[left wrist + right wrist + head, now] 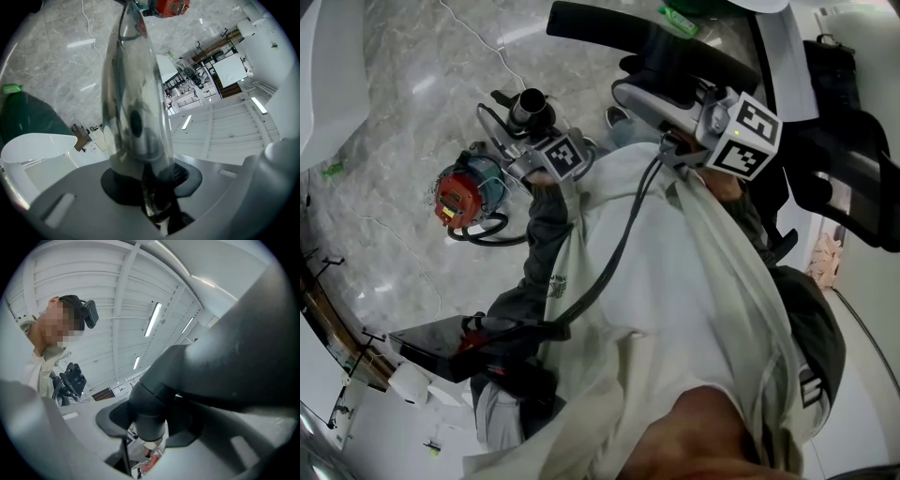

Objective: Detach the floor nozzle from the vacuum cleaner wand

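Observation:
My left gripper (523, 136) is shut on the shiny metal wand (136, 108), which runs down to the red vacuum body (457, 195) on the floor. The wand's dark open end (530, 106) points up at me, with nothing fitted on it. My right gripper (667, 94) is shut on the dark grey neck (150, 404) of the black floor nozzle (609, 28), held higher and to the right, apart from the wand's end. In the right gripper view the neck's free end hangs between the jaws and the nozzle's bulk fills the right side.
The floor (403, 84) is pale marble with a thin white cable (478, 37) lying across it. A black hose (487, 232) loops beside the vacuum body. A dark flat case (441, 342) lies at lower left. A dark green bin (28, 117) stands nearby.

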A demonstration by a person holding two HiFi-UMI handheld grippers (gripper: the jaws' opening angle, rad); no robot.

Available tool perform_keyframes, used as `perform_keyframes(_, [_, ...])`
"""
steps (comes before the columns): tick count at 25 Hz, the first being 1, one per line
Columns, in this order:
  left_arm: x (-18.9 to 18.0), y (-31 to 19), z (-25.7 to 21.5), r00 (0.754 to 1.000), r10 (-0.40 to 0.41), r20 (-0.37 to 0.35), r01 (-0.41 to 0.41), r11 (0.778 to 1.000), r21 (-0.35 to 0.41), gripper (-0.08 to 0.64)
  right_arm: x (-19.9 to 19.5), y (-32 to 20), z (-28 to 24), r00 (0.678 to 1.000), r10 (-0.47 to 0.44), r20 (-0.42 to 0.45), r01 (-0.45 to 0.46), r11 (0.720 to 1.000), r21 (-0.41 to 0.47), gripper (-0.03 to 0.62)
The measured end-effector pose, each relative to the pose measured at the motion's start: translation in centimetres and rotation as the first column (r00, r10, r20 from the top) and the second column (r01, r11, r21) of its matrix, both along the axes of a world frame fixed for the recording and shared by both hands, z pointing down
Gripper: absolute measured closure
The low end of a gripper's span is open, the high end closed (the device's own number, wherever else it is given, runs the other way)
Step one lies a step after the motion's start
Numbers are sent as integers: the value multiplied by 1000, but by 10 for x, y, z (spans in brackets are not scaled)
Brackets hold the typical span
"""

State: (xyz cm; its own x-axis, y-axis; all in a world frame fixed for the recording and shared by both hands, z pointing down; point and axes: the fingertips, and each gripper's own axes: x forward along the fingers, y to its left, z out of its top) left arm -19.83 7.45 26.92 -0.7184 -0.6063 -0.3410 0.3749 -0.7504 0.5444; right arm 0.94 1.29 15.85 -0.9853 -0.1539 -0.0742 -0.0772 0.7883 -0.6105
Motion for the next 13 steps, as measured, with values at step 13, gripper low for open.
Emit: perform_keyframes(13, [-8, 2, 5, 1000, -13, -4, 13, 1000, 5, 440, -10, 5, 14, 999, -20, -27, 19, 1000, -24, 420])
